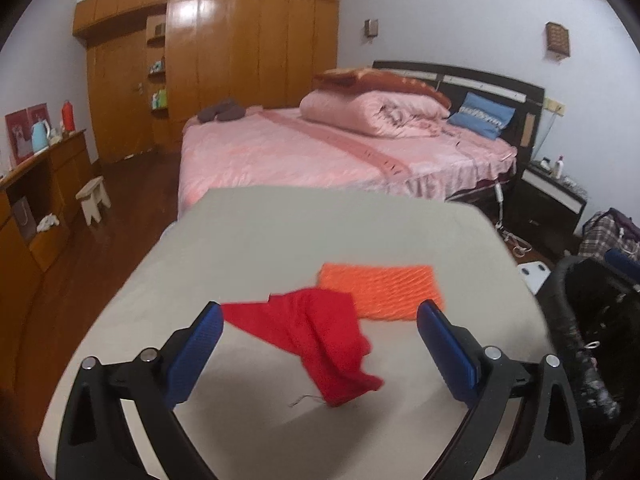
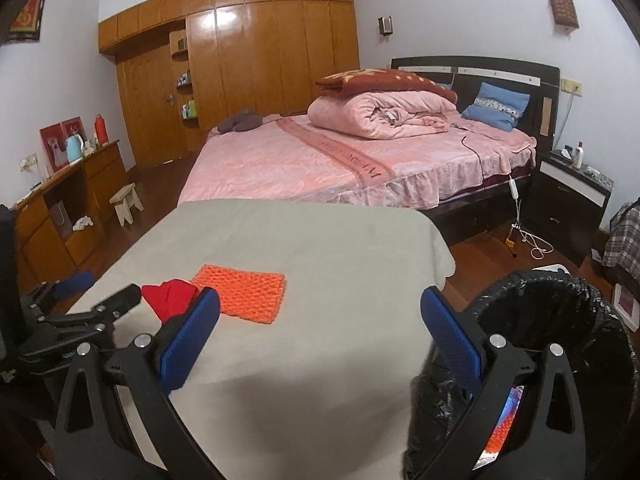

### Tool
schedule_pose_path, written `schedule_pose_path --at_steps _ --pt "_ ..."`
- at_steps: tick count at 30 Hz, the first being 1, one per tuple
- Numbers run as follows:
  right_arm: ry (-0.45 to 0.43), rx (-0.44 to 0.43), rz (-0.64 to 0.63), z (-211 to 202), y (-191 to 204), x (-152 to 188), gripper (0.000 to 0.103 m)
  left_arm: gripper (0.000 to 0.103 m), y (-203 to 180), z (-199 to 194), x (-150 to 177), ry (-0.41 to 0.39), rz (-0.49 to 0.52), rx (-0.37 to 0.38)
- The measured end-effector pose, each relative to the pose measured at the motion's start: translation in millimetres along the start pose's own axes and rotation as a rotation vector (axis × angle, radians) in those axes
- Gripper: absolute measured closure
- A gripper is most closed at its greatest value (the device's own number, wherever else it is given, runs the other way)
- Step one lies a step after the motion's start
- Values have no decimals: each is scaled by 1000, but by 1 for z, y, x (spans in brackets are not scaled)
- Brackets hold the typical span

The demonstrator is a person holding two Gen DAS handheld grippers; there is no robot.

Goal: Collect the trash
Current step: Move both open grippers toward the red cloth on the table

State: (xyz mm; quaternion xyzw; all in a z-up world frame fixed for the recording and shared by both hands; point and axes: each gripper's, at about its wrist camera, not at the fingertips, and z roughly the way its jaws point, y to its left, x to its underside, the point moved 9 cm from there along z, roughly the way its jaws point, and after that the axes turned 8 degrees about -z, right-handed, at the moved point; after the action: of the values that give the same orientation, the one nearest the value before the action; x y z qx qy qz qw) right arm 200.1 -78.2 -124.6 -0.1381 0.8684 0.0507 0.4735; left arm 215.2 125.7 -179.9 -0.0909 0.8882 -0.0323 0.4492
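A crumpled red cloth scrap (image 1: 320, 336) lies on the beige-covered table (image 1: 280, 240), right between the spread fingers of my left gripper (image 1: 320, 316), which is open. Just beyond it lies a flat orange foam net (image 1: 380, 290). In the right wrist view the orange net (image 2: 244, 292) and red scrap (image 2: 170, 296) sit at the table's left, with the left gripper (image 2: 84, 292) beside the scrap. My right gripper (image 2: 320, 304) is open and empty over the table's near right edge, next to a bin lined with a black bag (image 2: 560, 320) holding some colourful trash.
A pink-covered bed (image 2: 340, 160) stands beyond the table, with a dark nightstand (image 2: 572, 200) to its right. A wooden desk (image 2: 72, 200) and small stool (image 2: 126, 204) stand along the left wall. Cables (image 2: 532, 244) lie on the wooden floor near the bed.
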Motion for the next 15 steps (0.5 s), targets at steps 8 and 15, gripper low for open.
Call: schedule_pose_path --at_steps 8,15 --pt "60 -4 2 26 1 18 5 8 3 50 25 99 -8 -32" --pt "93 -14 13 41 0 29 5 15 -1 80 35 165 4 -51"
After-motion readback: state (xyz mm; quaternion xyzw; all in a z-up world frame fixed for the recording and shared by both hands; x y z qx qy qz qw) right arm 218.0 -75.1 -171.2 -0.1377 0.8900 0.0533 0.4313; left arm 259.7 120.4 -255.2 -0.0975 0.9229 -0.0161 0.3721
